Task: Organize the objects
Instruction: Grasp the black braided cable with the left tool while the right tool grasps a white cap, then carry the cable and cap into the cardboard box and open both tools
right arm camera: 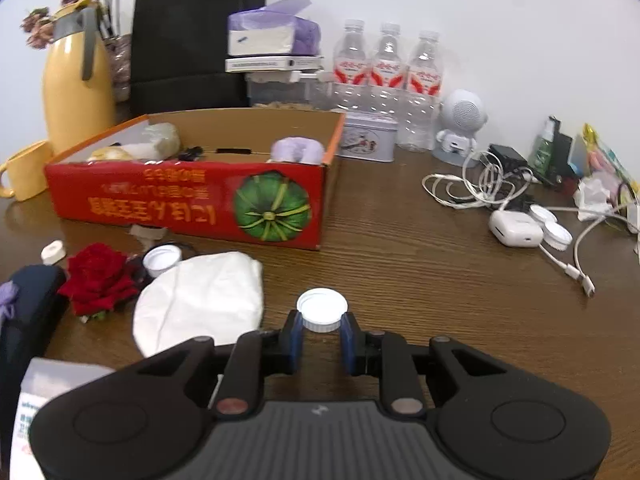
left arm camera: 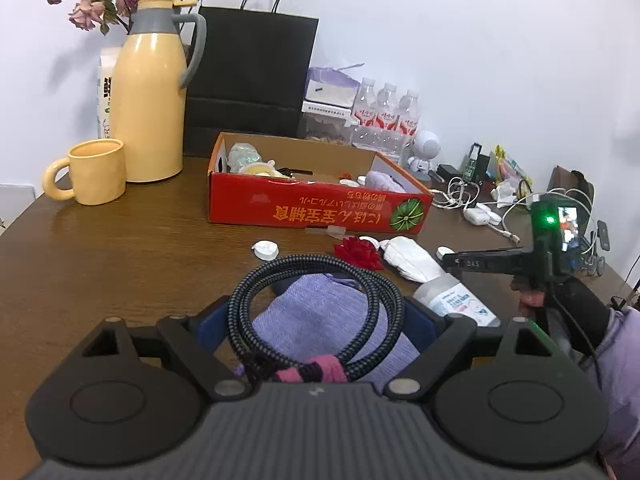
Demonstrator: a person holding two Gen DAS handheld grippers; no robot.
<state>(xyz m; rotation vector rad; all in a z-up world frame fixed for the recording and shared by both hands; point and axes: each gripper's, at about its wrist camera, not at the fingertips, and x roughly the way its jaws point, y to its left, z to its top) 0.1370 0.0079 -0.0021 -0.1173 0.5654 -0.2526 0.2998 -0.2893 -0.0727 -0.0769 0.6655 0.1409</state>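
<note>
Red cardboard box (right arm camera: 188,196) holding a lilac knit item (right arm camera: 297,149) and wrapped bundles; right gripper (right arm camera: 322,330) clenched on a ribbed white bottle cap (right arm camera: 322,309) above the wooden table (right arm camera: 420,280); left gripper (left arm camera: 320,312) spread wide around a braided cable coil (left arm camera: 316,312) lying on lilac knit cloth (left arm camera: 320,320)

A plain white wall (left arm camera: 460,40) fills the scene from nine o'clock round to three o'clock, smooth and evenly lit, with soft shadows falling on it. Below it, a dark brown wooden table (right arm camera: 420,248) with visible grain spreads toward six o'clock, showing a dull sheen. Its edge meets the wall at twelve o'clock.
</note>
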